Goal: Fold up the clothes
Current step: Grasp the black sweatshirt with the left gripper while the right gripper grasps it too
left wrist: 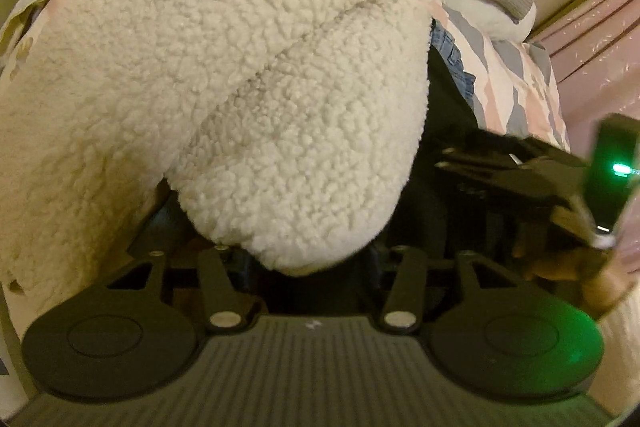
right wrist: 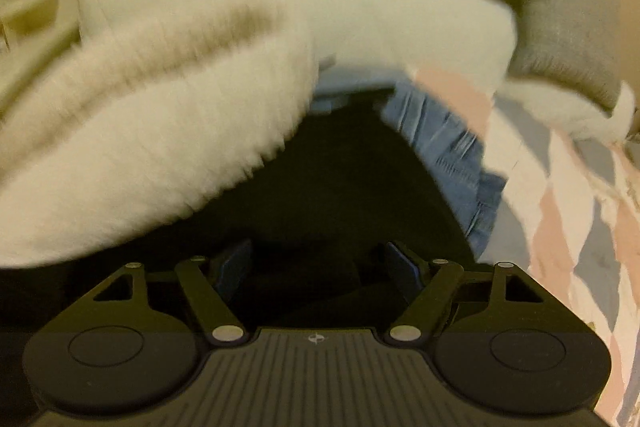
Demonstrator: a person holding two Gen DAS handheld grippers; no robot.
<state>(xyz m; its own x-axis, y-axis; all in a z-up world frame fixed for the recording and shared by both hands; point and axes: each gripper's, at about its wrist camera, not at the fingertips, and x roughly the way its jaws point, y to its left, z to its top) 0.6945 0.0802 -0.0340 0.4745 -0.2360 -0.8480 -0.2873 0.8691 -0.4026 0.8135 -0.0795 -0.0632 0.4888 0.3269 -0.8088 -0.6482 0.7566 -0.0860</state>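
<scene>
A cream sherpa fleece garment (left wrist: 224, 75) lies bunched on the bed, and a thick fold of it hangs down over my left gripper (left wrist: 308, 259). The fleece hides the fingertips, so I cannot see whether they grip it. The same fleece (right wrist: 152, 147) fills the left of the right wrist view, blurred. My right gripper (right wrist: 318, 267) is open and empty above a black garment (right wrist: 340, 187). Its blue pads (right wrist: 404, 275) stand wide apart. The right gripper also shows in the left wrist view (left wrist: 444, 157) at the right, over the black garment (left wrist: 444, 99).
Blue denim (right wrist: 452, 155) lies beside the black garment, on a pink, grey and white patterned bedspread (right wrist: 568, 211). A white pillow (right wrist: 360, 15) and a grey cushion (right wrist: 568, 23) stand at the back. A pink curtain (left wrist: 600, 39) hangs at the right.
</scene>
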